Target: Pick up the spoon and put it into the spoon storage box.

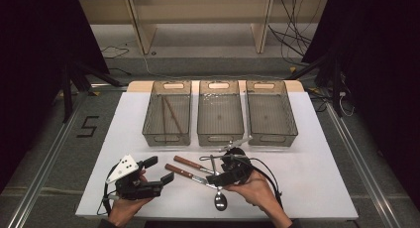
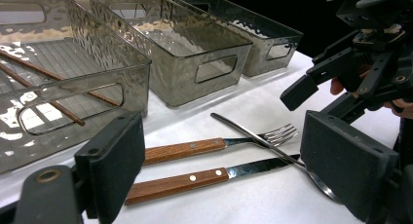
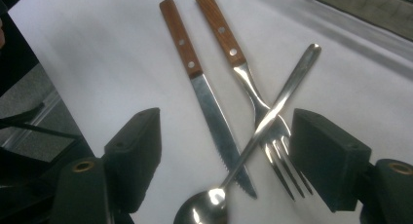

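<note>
High view: right claw (image 1: 218, 174) hangs spread wide over the cutlery near the front edge of the table (image 1: 317, 188), nothing gripped; likely lining up a pick. Left claw (image 1: 157, 169) also wide open and empty, parked nearer the front left corner, probably waiting. Three clear bins (image 1: 220, 114) line the back edge; the left one holds chopsticks (image 1: 172, 114), so this looks like sorting by type.

Left gripper view: fork (image 2: 221, 143) and knife (image 2: 209, 175) lie side by side, the spoon (image 2: 272, 148) crossing them.

Right gripper view: jaws straddle the crossing, the spoon on top, so easiest first.

White tabletop, grey floor, dark curtains, loose cables.
</note>
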Tool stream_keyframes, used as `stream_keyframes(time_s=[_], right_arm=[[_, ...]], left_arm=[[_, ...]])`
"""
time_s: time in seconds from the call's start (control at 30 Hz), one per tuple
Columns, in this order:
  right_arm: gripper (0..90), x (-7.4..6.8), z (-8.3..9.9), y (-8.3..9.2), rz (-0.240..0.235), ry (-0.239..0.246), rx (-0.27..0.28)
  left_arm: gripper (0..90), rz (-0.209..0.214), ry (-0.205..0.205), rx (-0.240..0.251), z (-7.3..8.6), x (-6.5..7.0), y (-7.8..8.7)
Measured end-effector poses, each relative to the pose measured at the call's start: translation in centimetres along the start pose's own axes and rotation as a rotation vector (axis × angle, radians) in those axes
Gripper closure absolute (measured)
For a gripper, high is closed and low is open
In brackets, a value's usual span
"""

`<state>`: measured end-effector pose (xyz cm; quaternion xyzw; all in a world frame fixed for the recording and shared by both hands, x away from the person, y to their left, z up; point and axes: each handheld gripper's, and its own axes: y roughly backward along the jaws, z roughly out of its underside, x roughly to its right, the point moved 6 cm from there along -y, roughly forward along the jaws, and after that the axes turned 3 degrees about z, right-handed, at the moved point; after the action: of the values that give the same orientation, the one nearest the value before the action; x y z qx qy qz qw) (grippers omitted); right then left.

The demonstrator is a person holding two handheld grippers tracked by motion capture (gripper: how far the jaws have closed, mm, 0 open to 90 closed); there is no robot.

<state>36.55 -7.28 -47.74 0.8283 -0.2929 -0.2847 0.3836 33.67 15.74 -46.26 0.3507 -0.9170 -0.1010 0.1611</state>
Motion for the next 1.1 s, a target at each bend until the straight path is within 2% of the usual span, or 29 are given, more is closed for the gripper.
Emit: stream_keyframes(time_s=[0.2, 0.37, 0.57, 0.67, 0.97, 1.1], right_arm=[[38.6, 0.1, 0.5, -0.2, 0.010, 0.000, -0.026], [46.6, 0.1, 1.1, -0.6, 0.042, 0.029, -0.060], [54.8, 0.0, 1.6, -1.0, 0.044, 0.040, -0.099], [57.2, 0.0, 1.8, -1.4, 0.061, 0.054, -0.121], [63.0, 0.4, 1.8, -2.7, 0.071, 0.036, -0.163], [65.6, 0.4, 1.8, -3.2, 0.086, 0.043, -0.181]], left_arm=[[16.1, -0.001, -0.003, -0.001, 0.0, 0.0, 0.1], [16.1, 0.000, -0.005, 0.000, 0.0, 0.1, 0.0], [16.1, 0.000, -0.007, -0.004, 0.1, 0.1, 0.1], [16.0, 0.001, -0.008, -0.002, 0.0, 0.1, 0.2], [16.0, 0.000, -0.011, -0.003, 0.0, 0.1, 0.1], [16.0, 0.001, -0.011, -0.005, 0.1, 0.0, 0.1]])
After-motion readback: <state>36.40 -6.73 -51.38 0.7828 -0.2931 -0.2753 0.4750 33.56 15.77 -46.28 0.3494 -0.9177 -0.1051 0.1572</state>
